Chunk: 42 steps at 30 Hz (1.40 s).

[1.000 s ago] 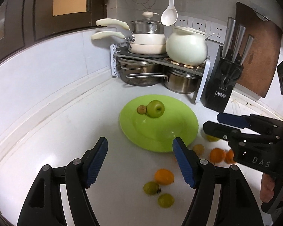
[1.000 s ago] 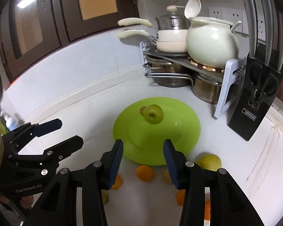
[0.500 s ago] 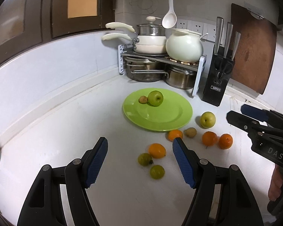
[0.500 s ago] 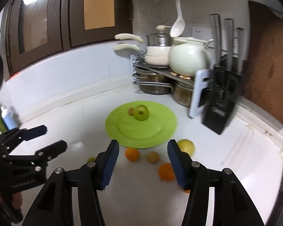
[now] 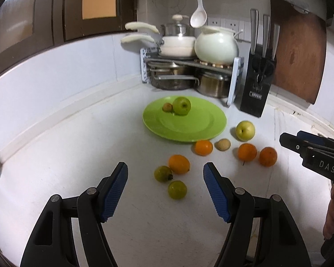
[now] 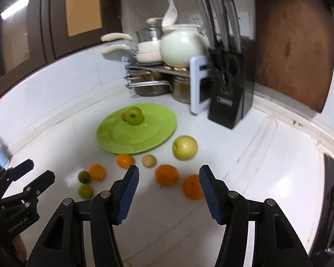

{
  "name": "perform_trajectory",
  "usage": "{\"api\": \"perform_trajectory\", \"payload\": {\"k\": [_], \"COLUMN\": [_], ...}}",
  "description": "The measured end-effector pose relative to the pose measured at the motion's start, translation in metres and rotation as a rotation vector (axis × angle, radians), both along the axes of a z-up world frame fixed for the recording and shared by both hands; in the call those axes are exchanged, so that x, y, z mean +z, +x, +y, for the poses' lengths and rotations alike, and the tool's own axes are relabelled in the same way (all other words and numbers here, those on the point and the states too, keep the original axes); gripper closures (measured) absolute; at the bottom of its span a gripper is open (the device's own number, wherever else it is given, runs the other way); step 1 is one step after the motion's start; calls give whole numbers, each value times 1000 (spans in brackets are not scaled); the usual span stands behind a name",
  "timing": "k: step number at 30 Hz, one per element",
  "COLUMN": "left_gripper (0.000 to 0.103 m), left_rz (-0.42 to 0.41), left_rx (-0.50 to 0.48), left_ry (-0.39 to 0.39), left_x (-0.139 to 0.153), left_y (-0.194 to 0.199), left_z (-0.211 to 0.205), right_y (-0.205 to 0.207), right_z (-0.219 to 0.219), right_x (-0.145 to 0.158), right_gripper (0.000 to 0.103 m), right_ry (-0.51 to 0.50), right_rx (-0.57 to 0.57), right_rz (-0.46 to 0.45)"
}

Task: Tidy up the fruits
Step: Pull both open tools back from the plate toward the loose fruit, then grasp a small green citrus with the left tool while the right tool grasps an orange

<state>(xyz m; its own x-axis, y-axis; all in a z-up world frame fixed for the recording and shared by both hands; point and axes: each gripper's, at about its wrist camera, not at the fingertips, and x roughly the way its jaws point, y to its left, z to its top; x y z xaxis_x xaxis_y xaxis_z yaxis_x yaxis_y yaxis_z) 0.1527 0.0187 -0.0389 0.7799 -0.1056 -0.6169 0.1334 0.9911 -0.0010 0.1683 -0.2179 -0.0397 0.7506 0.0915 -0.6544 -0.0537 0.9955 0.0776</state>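
While both grippers are standing wide open and empty, the right gripper (image 6: 168, 191) is lying nearest the orange (image 6: 167, 175), just ahead between its fingers.

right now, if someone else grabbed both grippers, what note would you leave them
Left gripper: open, empty, hovering over the counter.
Right gripper: open, empty.
On the green plate: a green apple and a small brown fruit.
On the counter in front of the plate: yellow apple, four oranges, another small brown fruit, two small green fruits.
Done: two fruits plated. Left: the eight loose ones.
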Motion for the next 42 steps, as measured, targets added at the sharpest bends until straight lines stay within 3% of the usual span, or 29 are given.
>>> {"api": "perform_trajectory", "payload": {"k": [9,19,27,34,42], "left_gripper": [44,56,64,73,74], "left_rz": [108,190,220,228,214], "left_rx": [-18,-38,-31,-36,-50], "left_ry": [26,33,30,28,25], "left_x": [-34,-57,-64,-66,-63], "left_y": [19,36,44,47,45], "left_z": [-14,-21,-18,-20,-22], "right_y": [20,38,50,55,55], "right_z": [-17,-22,-16,-17,-16], "right_x": [-39,-61,-70,-75,-75], "right_gripper": [46,46,46,57,60], "right_ry": [6,-6,-58,-69,-63], "right_rx": [-43,-59,-54,-43,-35], "right_rz": [109,156,169,190,188]}}
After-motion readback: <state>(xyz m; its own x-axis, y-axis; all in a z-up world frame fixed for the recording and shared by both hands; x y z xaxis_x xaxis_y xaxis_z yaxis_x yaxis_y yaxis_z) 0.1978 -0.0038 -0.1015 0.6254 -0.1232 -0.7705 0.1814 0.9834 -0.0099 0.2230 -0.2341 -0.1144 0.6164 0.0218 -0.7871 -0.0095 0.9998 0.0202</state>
